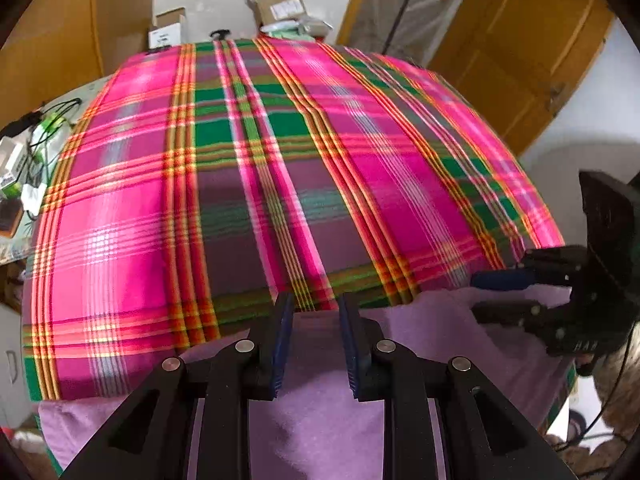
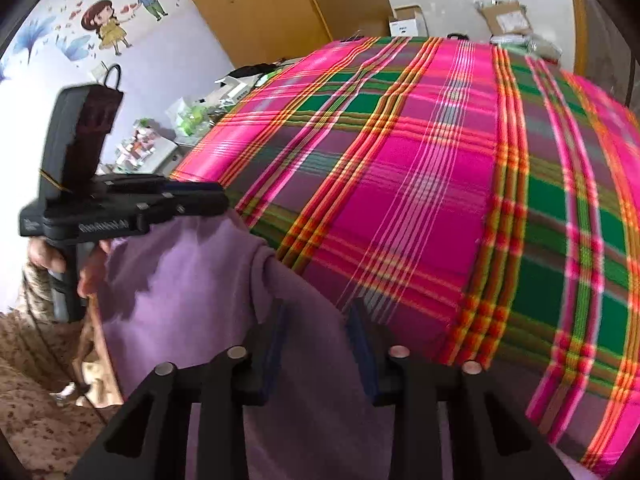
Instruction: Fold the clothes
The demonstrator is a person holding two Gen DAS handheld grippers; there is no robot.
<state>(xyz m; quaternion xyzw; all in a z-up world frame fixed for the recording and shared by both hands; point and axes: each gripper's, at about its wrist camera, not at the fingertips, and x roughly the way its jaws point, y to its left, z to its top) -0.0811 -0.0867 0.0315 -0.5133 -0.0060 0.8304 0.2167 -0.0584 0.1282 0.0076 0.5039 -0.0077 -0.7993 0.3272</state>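
My left gripper (image 1: 315, 340) had its jaws narrowly parted over the lilac garment (image 1: 320, 412), nothing clearly pinched between the blue pads (image 1: 285, 344). My right gripper (image 2: 316, 344) also sat with a narrow gap, lilac fabric bunched up between and over the fingers; couldn't tell if it was truly clamped. The garment lay at the near edge of the pink plaid cloth (image 1: 256, 184) covering the table, partly hanging off. Cardboard boxes (image 1: 280, 8) stood at the far edge.
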